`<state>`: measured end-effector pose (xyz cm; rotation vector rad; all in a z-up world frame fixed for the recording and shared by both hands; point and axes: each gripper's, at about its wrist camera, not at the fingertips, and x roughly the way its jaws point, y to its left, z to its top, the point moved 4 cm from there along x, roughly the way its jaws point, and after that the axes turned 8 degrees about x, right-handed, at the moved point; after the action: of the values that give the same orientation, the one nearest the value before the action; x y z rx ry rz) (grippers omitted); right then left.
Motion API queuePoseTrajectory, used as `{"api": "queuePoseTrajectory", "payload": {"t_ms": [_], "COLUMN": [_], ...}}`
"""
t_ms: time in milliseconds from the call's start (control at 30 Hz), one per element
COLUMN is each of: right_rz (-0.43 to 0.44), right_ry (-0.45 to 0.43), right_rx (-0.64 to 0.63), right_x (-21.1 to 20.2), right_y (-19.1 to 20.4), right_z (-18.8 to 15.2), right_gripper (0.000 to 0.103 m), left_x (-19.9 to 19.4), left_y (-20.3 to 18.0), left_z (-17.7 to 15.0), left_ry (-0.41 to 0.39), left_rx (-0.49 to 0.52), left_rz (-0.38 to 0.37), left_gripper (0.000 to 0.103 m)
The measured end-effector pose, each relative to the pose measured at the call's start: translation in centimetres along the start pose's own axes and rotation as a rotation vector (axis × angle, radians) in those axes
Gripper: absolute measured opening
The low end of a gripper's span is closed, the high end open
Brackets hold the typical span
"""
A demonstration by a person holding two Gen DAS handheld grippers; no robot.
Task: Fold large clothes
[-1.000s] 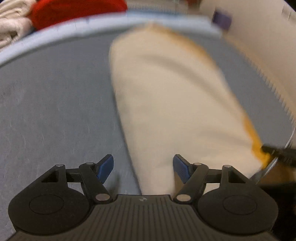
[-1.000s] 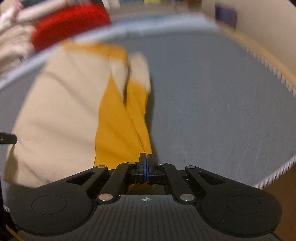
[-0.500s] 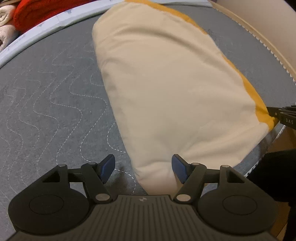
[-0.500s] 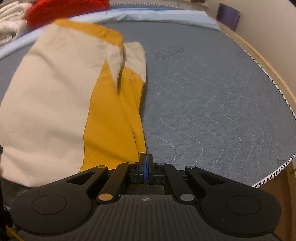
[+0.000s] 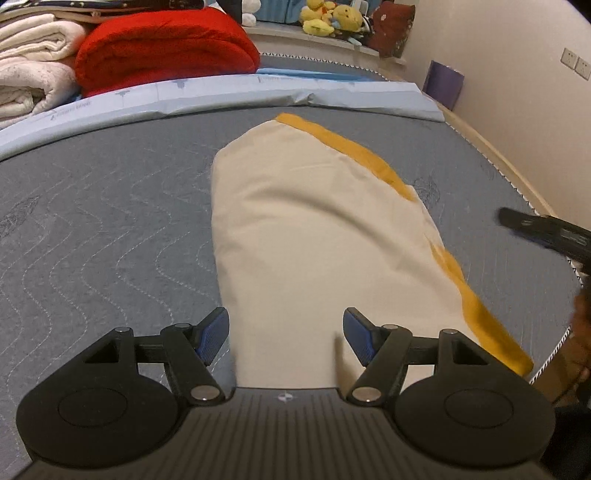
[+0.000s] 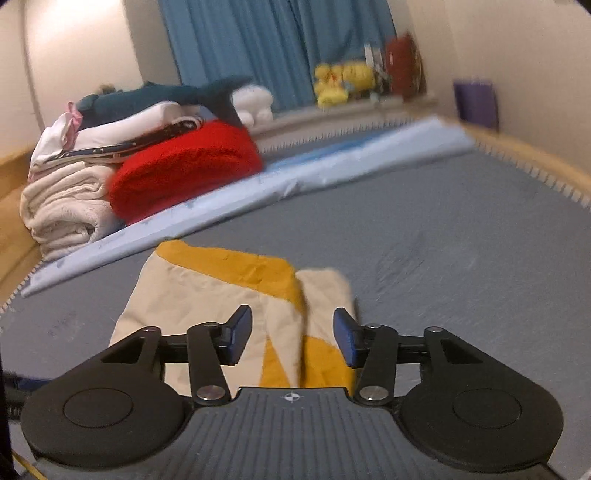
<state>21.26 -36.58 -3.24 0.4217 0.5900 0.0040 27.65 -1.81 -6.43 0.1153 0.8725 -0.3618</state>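
Observation:
A folded cream garment with mustard-yellow panels (image 5: 317, 236) lies flat on the grey quilted mattress (image 5: 103, 221). My left gripper (image 5: 286, 339) is open and empty, just above the garment's near end. My right gripper (image 6: 291, 336) is open and empty, raised above the garment's yellow side (image 6: 229, 269). The right gripper's finger also shows at the right edge of the left wrist view (image 5: 543, 230), clear of the cloth.
A red blanket (image 5: 162, 44) and rolled white towels (image 5: 29, 66) are stacked at the far left of the bed. A light blue sheet strip (image 5: 236, 92) runs along the far side. Plush toys (image 5: 328, 18) sit on the windowsill. The mattress edge (image 5: 554, 347) is close on the right.
My right gripper has opened, let go of the garment's yellow edge and lifted up. The garment now lies flat on the mattress. My left gripper has stayed open and pulled back slightly.

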Motion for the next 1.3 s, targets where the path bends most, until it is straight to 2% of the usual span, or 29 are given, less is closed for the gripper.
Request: {"api": "queuePoseTrajectory", "payload": {"t_ms": [100,200,267,400,467,533,600,667,733,800,867,1067,1300], "right_rz": [0.019,0.035,0.016,0.010,0.038,0.076,0.088,0.097,0.047,-0.064,-0.130,-0.199,-0.234], "right_ry": [0.082,0.146,0.193,0.233,0.252,0.258,0.196,0.096,0.056,0.074,0.126,0.183,0.215], "right_rx": [0.118,0.196,0.229,0.298,0.351,0.360,0.333,0.343,0.335,0.248,0.227,0.190,0.149], "right_x": [3.7,6.9,9.3,12.5,13.6,14.2,13.5,12.4,11.7,12.1,13.0,14.3,15.4], "right_y": [-0.8,-0.8,-1.0,-1.6,-1.9,-1.5,-1.0,-1.3,-1.6,-1.6,-2.1,-2.2,-2.9], "right_z": [0.3,-0.1,-0.3,-0.1,0.0,0.2,0.9,2.3,2.9,2.6,1.7,0.8,0.8], "right_gripper": [0.055,0.062,0.062,0.062,0.052,0.002,0.002,0.001,0.001,0.001,0.001,0.001,0.002], "left_x": [1.3,2.8,3.7,4.8,5.3,6.2,7.1,8.3,9.7,11.2,12.7,16.2,20.3], "left_y": [-1.1,-1.8,-2.1,-2.5,-2.6,-2.5,-2.2,-1.6,-1.1,-0.8,-0.9,-1.2,0.3], "left_z": [0.4,0.6,0.5,0.7,1.2,2.2,3.3,4.6,5.8,6.8,7.8,10.4,12.3], "left_ry": [0.024,0.045,0.054,0.045,0.035,0.021,-0.003,-0.034,-0.056,-0.072,-0.088,-0.119,-0.103], "left_rx": [0.011,0.023,0.026,0.054,0.069,0.093,0.102,0.089,0.065,0.049,0.052,0.102,0.078], "left_rz": [-0.010,-0.018,-0.013,0.022,0.030,0.044,0.049,0.037,0.013,-0.003,-0.001,0.011,0.006], "left_gripper": [0.066,0.059,0.058,0.059,0.059,0.060,0.060,0.060,0.060,0.059,0.059,0.059,0.061]}}
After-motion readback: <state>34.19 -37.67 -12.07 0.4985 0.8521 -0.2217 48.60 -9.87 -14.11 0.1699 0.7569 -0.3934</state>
